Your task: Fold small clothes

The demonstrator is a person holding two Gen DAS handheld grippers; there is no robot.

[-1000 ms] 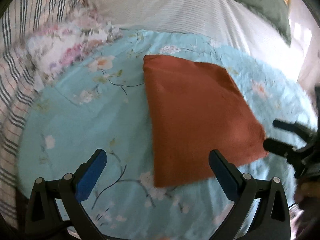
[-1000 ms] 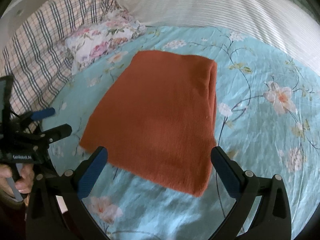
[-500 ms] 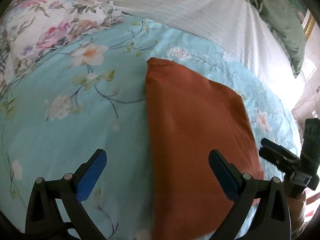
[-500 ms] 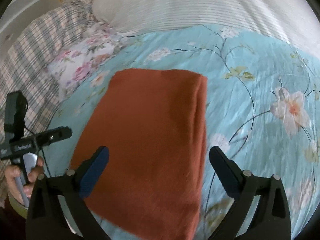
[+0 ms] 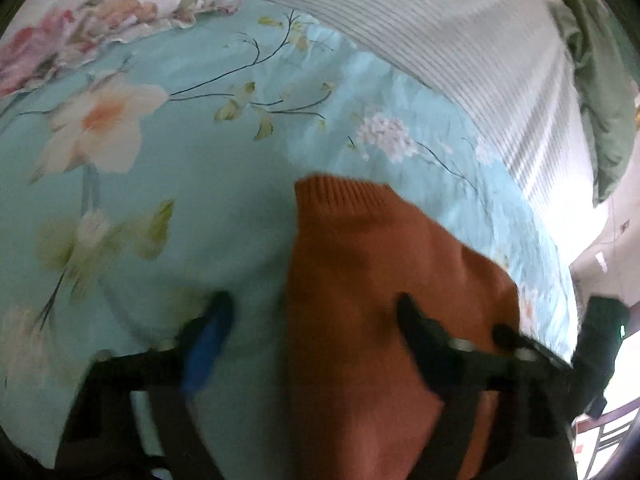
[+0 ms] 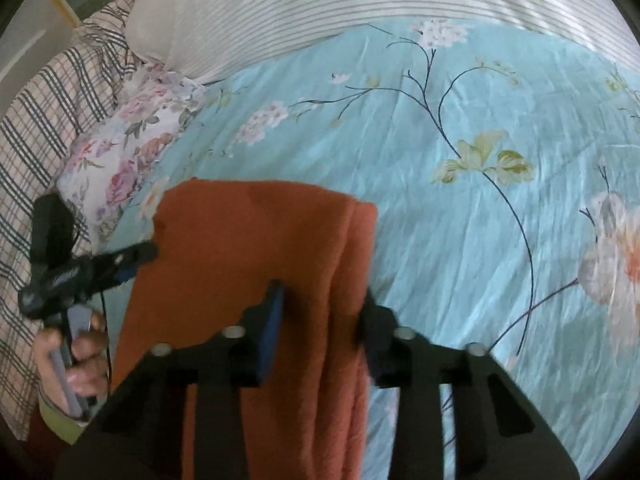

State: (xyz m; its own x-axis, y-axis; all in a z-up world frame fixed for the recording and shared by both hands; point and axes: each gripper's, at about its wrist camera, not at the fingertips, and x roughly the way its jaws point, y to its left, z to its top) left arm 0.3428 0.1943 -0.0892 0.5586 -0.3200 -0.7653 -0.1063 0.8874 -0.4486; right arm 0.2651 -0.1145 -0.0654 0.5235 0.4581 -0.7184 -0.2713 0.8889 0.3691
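Observation:
A folded rust-orange knit garment (image 5: 384, 300) lies on the light-blue floral bedspread (image 5: 200, 168). My left gripper (image 5: 312, 316) is low over the garment's left edge, its jaws half closed with that edge between them; the view is blurred. In the right wrist view the garment (image 6: 248, 264) shows its thick folded right edge between the jaws of my right gripper (image 6: 324, 300), which are narrowed around it without a clear pinch. The left gripper (image 6: 96, 264) also shows there, at the garment's left side, held by a hand.
A floral pillow (image 6: 132, 140) and a plaid cloth (image 6: 48, 112) lie to the left. A white striped quilt (image 6: 360, 0) runs along the far side. A green cloth (image 5: 596, 80) lies at the far right.
Both grippers have moved down and forward onto the garment's side edges, and both pairs of jaws have narrowed from wide open. The garment has not visibly moved.

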